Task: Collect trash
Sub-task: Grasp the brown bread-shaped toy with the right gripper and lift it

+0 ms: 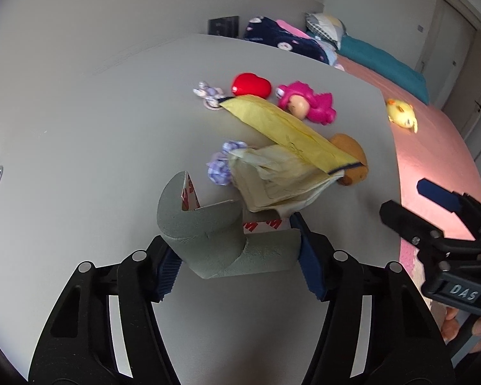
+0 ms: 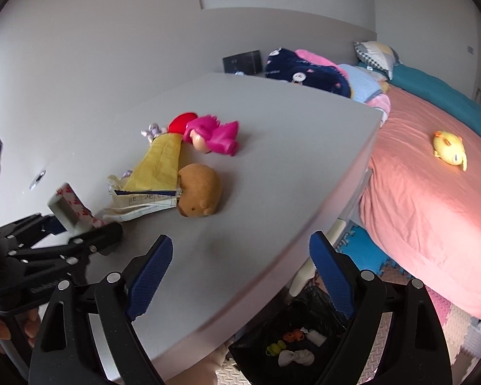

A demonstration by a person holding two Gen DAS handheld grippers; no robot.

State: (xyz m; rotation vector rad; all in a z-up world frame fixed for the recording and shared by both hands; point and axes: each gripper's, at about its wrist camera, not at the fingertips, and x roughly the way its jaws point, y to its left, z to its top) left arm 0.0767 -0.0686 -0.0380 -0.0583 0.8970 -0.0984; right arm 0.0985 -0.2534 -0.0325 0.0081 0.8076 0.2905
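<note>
My left gripper (image 1: 237, 256) is shut on a grey foam corner guard (image 1: 208, 227) with red-printed white backing, held just above the grey table (image 1: 80, 128); it also shows in the right wrist view (image 2: 67, 211). Ahead of it lie a yellow padded envelope (image 1: 288, 128) and crumpled paper (image 1: 272, 176); the envelope also shows in the right wrist view (image 2: 157, 163). My right gripper (image 2: 240, 276) is open and empty over the table's front edge. Below it stands a black-lined trash bin (image 2: 288, 340) holding several scraps.
Toys on the table: red heart (image 1: 251, 85), pink doll (image 1: 304, 102), brown plush (image 2: 198, 194), purple scrunchie (image 1: 221, 166), small lilac trinkets (image 1: 208, 94). A pink bed (image 2: 417, 199) with a yellow plush duck (image 2: 449, 149) lies on the right. Foam floor mats are below.
</note>
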